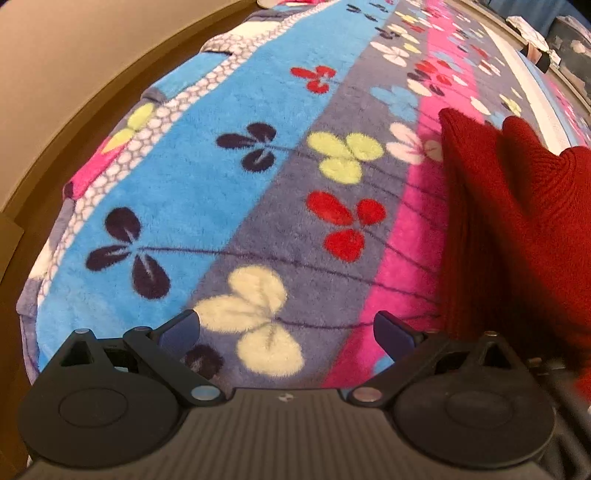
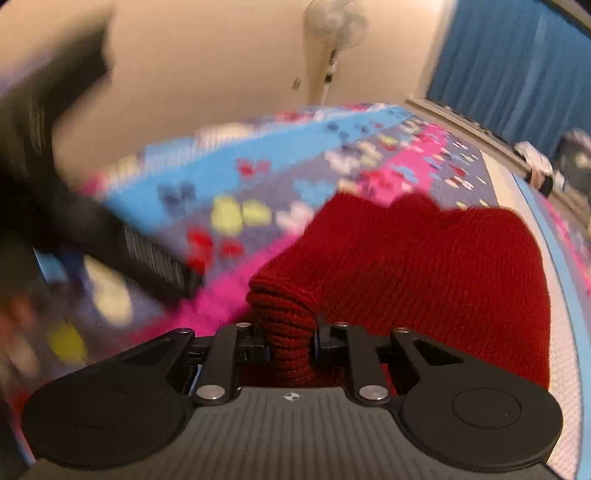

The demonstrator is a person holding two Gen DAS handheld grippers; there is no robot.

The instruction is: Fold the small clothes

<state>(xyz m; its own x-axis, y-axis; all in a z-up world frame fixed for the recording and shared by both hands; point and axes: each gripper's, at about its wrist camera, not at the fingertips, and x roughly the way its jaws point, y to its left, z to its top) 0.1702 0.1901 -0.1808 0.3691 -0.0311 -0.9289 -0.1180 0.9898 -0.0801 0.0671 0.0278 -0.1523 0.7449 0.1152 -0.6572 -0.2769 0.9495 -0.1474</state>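
My right gripper (image 2: 290, 332) is clamped narrow on a bunched ribbed edge of the red knit garment (image 2: 424, 266). From the pinch the knit spreads away toward 1 o'clock, long axis running roughly 7 to 1 in the right wrist view, far edge wavy with two humps. My left gripper (image 1: 286, 328) is wide apart, nothing between the blue pads (image 1: 181, 326), hovering over bare blanket. In that view the garment sits at 3 o'clock, its ribbed edge running near vertical. It lies on a fleece blanket (image 1: 229, 158) with blue, grey and pink stripes and clover-like flowers. Room: beige wall (image 2: 207, 66), standing fan (image 2: 334, 27) at 12, blue curtain (image 2: 517, 62) at 2. The right view is motion-blurred on its left.
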